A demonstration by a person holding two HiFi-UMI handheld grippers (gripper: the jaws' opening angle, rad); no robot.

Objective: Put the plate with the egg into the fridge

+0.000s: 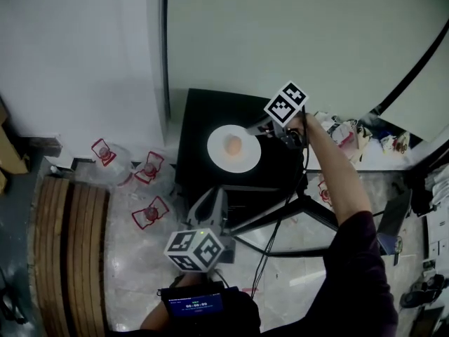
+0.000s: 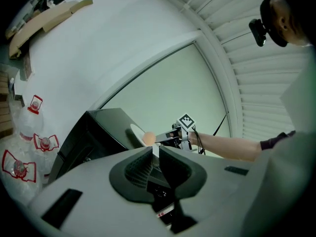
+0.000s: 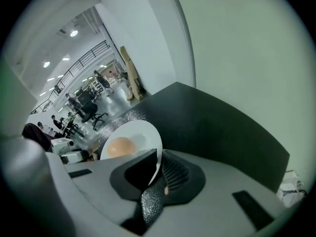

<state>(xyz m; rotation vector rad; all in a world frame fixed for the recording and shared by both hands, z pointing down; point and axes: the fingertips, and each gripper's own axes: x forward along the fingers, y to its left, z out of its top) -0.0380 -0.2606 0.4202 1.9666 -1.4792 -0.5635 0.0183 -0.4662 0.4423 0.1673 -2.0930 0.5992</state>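
Note:
A white plate [image 1: 244,161] with a brown egg [image 1: 233,144] on it sits on top of a low black fridge [image 1: 200,114]. My right gripper [image 1: 261,128] reaches in from the right and is shut on the plate's right rim. In the right gripper view the rim of the plate [image 3: 142,134] runs between the jaws of the right gripper [image 3: 159,169], with the egg [image 3: 121,146] just beyond. My left gripper [image 1: 212,196] is shut and empty in front of the fridge, lower down. The left gripper [image 2: 155,154] points at the fridge [image 2: 96,132] and the plate [image 2: 135,131].
Three water bottles with red labels [image 1: 149,168] stand on the floor left of the fridge. A slatted wooden bench [image 1: 70,251] lies further left. Black stand legs and cables [image 1: 295,213] cross the floor to the right, with clutter [image 1: 351,133] behind them. A pale wall rises behind the fridge.

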